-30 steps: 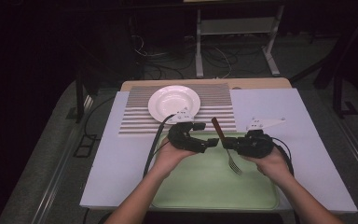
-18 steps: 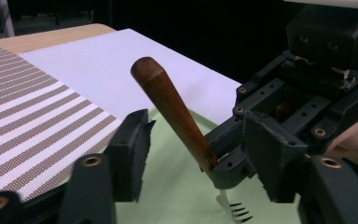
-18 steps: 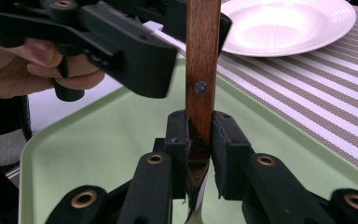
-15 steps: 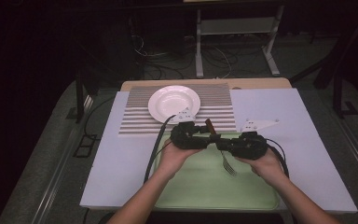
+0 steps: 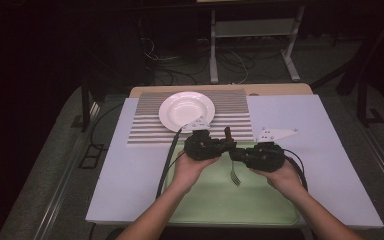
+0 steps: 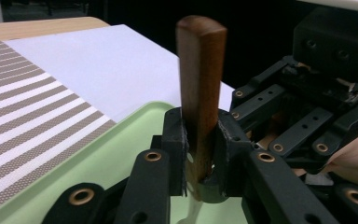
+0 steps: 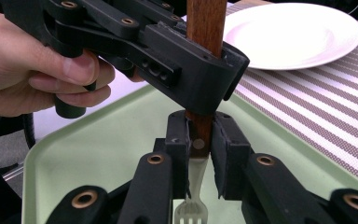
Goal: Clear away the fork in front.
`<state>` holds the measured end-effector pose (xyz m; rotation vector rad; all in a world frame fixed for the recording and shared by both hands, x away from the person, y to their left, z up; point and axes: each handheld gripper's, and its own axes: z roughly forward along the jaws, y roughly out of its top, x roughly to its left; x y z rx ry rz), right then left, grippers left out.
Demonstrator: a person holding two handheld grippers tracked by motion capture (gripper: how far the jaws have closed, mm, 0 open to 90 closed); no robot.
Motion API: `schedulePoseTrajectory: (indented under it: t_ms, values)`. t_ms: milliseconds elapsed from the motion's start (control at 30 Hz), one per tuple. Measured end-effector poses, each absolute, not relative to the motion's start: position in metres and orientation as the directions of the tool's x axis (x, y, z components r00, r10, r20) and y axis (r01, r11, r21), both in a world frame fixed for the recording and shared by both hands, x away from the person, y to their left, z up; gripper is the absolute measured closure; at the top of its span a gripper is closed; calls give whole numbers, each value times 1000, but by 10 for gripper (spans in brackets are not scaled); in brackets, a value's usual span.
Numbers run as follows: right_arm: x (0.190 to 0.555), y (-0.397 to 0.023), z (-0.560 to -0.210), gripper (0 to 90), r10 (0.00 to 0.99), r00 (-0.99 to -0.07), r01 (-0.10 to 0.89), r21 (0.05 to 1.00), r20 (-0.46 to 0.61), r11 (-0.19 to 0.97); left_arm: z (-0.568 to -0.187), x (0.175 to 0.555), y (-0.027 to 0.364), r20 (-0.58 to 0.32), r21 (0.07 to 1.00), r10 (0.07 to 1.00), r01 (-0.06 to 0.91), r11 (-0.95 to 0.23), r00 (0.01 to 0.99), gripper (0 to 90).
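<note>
A fork (image 5: 235, 175) with a brown wooden handle (image 6: 200, 70) hangs tines-down over the pale green tray (image 5: 215, 205). My left gripper (image 5: 226, 145) is shut on the middle of the handle, seen close up between its jaws (image 6: 200, 154). My right gripper (image 5: 234, 154) is shut on the same handle lower down, at the rivet just above the metal neck (image 7: 199, 149). The two grippers meet nose to nose. The tines (image 7: 191, 214) point down at the tray.
A white plate (image 5: 186, 110) sits on a striped mat (image 5: 145, 132) behind the tray, on a white table cover (image 5: 305, 120). A hand (image 7: 37, 70) holds the left gripper. Cables trail from both grippers. Dark floor and a stand lie beyond the table.
The right gripper has carried the fork left toward the left gripper, and the handle has tipped upright. The left gripper has come in and shut on the handle.
</note>
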<state>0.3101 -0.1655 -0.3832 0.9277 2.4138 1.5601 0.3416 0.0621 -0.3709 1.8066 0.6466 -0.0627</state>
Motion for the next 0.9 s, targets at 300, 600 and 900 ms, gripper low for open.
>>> schedulePoseTrajectory:
  t_ms: [300, 600, 900]
  values:
    - [309, -167, -380, 650, 530, -818, 408, 875, 224, 259, -361, 340, 67, -363, 876, 388, 452, -169, 847, 785]
    - [313, -183, -383, 310, 532, -813, 405, 885, 234, 230, -350, 344, 86, -325, 889, 384, 418, -189, 864, 808]
    - [313, -205, -397, 138, 589, -784, 419, 868, 198, 266, -345, 348, 113, -325, 894, 362, 409, -184, 874, 807]
